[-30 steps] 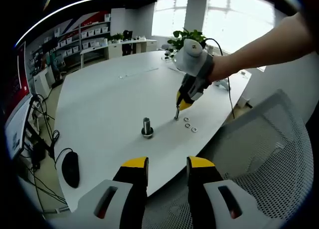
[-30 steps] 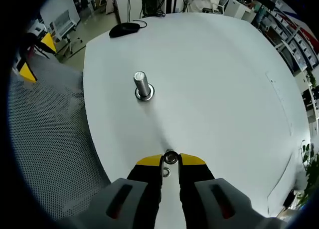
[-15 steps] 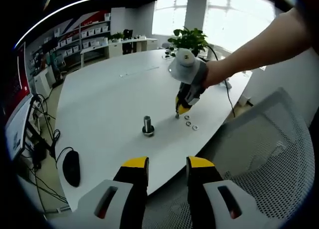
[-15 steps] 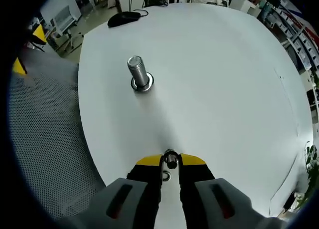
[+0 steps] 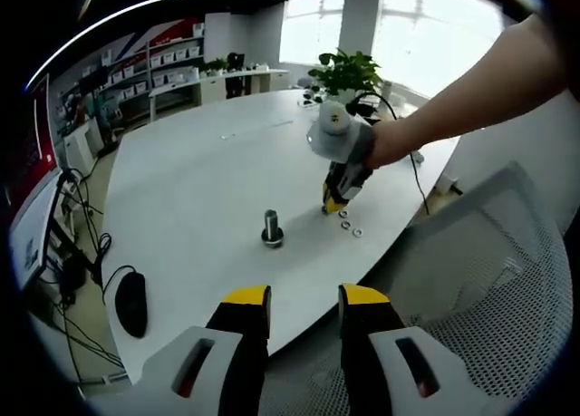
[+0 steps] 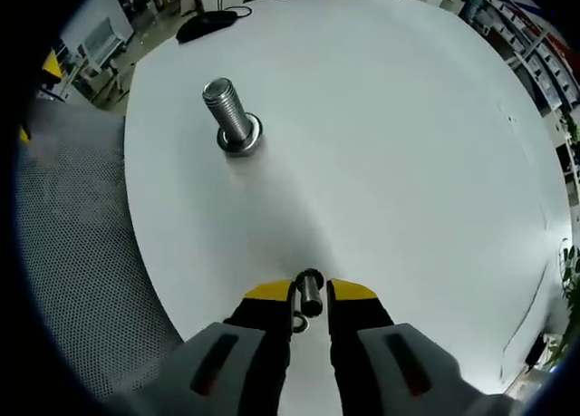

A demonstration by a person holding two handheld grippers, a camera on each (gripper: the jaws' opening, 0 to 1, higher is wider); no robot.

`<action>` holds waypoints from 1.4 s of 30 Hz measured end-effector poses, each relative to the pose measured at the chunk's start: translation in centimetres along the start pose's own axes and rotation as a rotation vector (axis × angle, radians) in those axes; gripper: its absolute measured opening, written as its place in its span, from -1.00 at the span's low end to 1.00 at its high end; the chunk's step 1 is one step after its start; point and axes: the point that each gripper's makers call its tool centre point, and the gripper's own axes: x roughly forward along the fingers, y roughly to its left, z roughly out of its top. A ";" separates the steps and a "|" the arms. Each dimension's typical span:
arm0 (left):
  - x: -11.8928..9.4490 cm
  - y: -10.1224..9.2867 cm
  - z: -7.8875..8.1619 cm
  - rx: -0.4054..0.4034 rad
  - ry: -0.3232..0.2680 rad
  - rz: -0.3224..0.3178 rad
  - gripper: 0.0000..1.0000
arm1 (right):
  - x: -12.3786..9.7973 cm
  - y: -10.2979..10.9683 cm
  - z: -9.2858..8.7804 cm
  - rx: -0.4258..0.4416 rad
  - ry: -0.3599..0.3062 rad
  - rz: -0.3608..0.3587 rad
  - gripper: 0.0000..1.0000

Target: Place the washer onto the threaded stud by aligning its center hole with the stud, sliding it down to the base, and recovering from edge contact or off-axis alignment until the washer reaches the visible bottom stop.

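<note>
Near table edge: your right gripper (image 6: 309, 292) pinches a washer (image 6: 310, 289) on edge between its yellow tips, above the white table (image 6: 408, 162).
Stud: the threaded stud (image 6: 230, 117) stands upright well ahead of that washer, a ring already at its base, not far from the rim beside the mesh chair (image 6: 72, 280).
Loose washers: two washers (image 5: 351, 223) lie by the right gripper (image 5: 335, 201).
Left gripper: yours (image 5: 304, 300) hangs off the table, jaws narrowly apart, holding nothing.
Open room: broad bare tabletop beyond the stud; a mouse (image 5: 129, 304) sits far off.
</note>
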 end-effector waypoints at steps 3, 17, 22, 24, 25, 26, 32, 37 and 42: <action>0.0 0.0 0.1 -0.002 -0.002 0.000 -0.44 | -0.3 -0.1 0.1 0.004 -0.012 -0.003 -0.56; 0.0 0.0 0.2 0.000 -0.007 0.001 -0.44 | -1.0 0.5 -2.5 0.010 0.011 0.009 -0.54; 0.0 -0.1 0.2 0.000 -0.006 0.000 -0.44 | -0.8 1.1 -3.5 0.014 0.026 0.021 -0.54; 0.0 -0.1 0.2 0.001 -0.005 -0.001 -0.44 | -0.6 1.0 -3.7 0.015 0.030 0.025 -0.54; 0.0 -0.1 0.1 0.002 -0.004 -0.001 -0.44 | -0.6 1.0 -3.8 0.018 0.028 0.026 -0.54; 0.0 -0.1 0.1 0.003 -0.002 -0.002 -0.44 | -0.6 1.0 -3.8 0.021 0.027 0.026 -0.54; 0.1 0.0 0.1 0.001 0.001 -0.001 -0.44 | -0.1 1.1 -3.8 0.069 0.021 0.034 -0.54; 0.1 0.0 0.0 0.001 0.004 0.000 -0.45 | -0.1 1.1 -3.8 0.034 0.032 0.028 -0.57; 0.1 0.0 0.0 -0.002 0.006 0.000 -0.45 | 0.0 1.4 -3.6 -0.076 0.035 0.028 -0.61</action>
